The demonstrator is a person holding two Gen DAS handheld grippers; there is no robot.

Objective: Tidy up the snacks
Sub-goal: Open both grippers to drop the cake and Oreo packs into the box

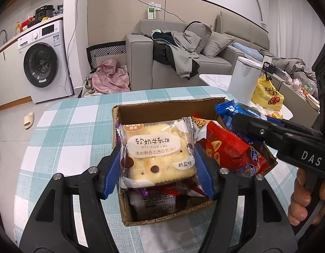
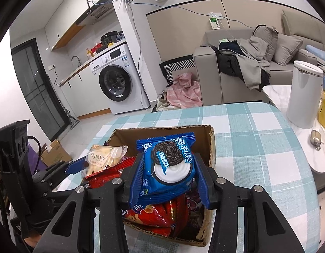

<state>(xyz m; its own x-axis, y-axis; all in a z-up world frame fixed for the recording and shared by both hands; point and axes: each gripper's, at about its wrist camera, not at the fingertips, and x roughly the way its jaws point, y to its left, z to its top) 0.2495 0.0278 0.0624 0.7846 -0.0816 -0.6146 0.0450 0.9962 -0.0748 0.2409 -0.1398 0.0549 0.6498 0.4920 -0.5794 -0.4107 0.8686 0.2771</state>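
Brown corrugated cardboard box (image 1: 128, 116), open-topped, stands on a table under a teal-and-white checked cloth (image 1: 63, 130). Over it, the left gripper (image 1: 158, 172) pinches between its blue ribbed pads a clear-wrapped square nougat cake (image 1: 157, 149); the pack reads "bami" on a tan corner tab, Chinese characters and "Soft nougat cake" on a white cloud label. The right gripper (image 2: 168, 177) clamps a blue Oreo packet (image 2: 166, 166), printed with a sandwich biscuit stamped "OREO" and white Chinese lettering, above the box's right half. Inside the box lie a red crinkled snack bag (image 1: 223, 149) showing cone-shaped crisps, and other wrappers in purple and white. A hand (image 1: 303, 200) grips the right tool's handle, whose black body bears "DAS". Beyond the table stand a white front-loading washing machine (image 1: 41, 63), a grey sofa (image 1: 183, 63) heaped with clothes, and a yellow plastic bag (image 1: 266, 94) with red print.
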